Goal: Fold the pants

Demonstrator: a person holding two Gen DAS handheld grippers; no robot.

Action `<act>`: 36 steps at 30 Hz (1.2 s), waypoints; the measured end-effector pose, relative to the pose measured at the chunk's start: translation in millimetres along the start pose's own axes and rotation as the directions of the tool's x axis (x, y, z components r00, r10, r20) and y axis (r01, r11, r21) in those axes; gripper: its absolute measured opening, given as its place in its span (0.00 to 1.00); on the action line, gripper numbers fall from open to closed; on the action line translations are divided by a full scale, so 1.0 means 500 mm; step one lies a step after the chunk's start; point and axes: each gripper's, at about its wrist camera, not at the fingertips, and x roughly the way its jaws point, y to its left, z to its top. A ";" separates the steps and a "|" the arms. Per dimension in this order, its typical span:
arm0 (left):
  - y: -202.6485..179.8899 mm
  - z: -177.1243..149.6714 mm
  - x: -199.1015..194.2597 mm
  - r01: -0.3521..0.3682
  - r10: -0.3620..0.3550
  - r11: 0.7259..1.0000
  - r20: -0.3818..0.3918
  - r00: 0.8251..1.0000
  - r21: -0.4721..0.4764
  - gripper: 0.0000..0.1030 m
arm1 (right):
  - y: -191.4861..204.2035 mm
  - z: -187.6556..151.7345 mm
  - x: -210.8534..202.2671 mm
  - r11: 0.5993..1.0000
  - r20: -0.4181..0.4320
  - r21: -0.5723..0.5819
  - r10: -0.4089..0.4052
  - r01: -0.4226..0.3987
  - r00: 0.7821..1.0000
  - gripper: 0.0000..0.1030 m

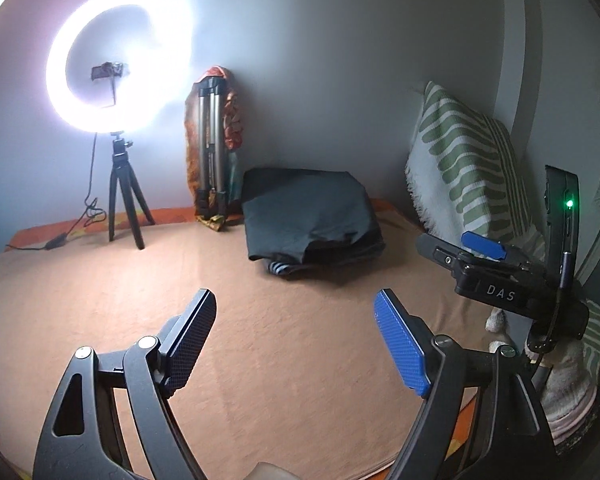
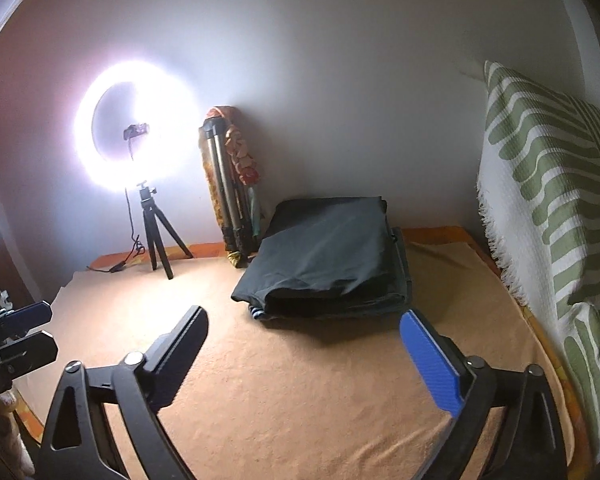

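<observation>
You look at a bed under a tan blanket, orange sheet at its edges. On it: dark folded pants near the wall, atop a striped garment; a ring light tripod; a folded tripod leaning; a green-patterned pillow.

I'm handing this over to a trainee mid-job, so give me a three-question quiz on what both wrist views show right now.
1. True or false: the left gripper has its jaws closed on the dark pants.
2. Which lies under the folded dark pants? A) a striped garment B) a book C) a plate
3. Fill in: the lit ring light stands on a small black ______.

Key:
1. False. Both the left gripper and the right gripper are open and empty, short of the pants.
2. A
3. tripod
</observation>
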 end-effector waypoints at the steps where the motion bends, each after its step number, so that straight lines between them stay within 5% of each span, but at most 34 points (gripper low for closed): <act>1: 0.001 -0.004 0.000 -0.004 0.004 1.000 0.000 1.000 0.005 0.79 | 0.003 -0.003 0.000 1.000 0.000 -0.004 -0.001 0.001 1.000 0.98; 14: 0.030 -0.047 0.007 -0.087 0.087 0.996 -0.032 0.996 0.028 0.79 | 0.032 -0.028 0.017 0.999 0.005 -0.039 0.004 -0.004 1.000 1.00; 36: 0.036 -0.069 0.014 -0.084 0.083 0.996 -0.100 0.992 -0.011 0.79 | 0.024 -0.030 0.039 1.000 -0.010 0.019 0.019 -0.019 1.000 1.00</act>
